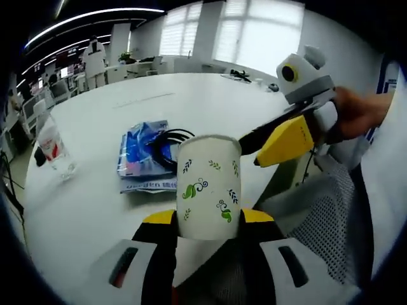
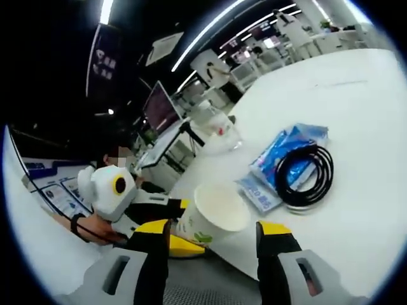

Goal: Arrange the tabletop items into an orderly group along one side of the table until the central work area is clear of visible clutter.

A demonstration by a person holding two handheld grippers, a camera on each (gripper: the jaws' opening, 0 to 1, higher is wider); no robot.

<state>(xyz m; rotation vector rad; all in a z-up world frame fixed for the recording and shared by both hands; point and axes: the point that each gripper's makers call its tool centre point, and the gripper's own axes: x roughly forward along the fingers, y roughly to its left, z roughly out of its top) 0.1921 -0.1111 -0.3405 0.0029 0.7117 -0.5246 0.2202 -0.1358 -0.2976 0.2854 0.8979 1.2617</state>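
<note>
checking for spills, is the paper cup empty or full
Empty: the right gripper view looks into the paper cup held by the left gripper and shows bare white inside.

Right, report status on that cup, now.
Left gripper shut on paper cup, off the table edge. Right gripper open, empty. Coiled black cable on blue packet, plastic bottle on white table.

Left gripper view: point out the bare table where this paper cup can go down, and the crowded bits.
The left gripper holds the paper cup at the table's near edge. Bare room: the wide stretch beyond the blue packet, and the strip between the packet and the plastic bottle. Crowded: the packet with the black cable coil on it, right behind the cup.
</note>
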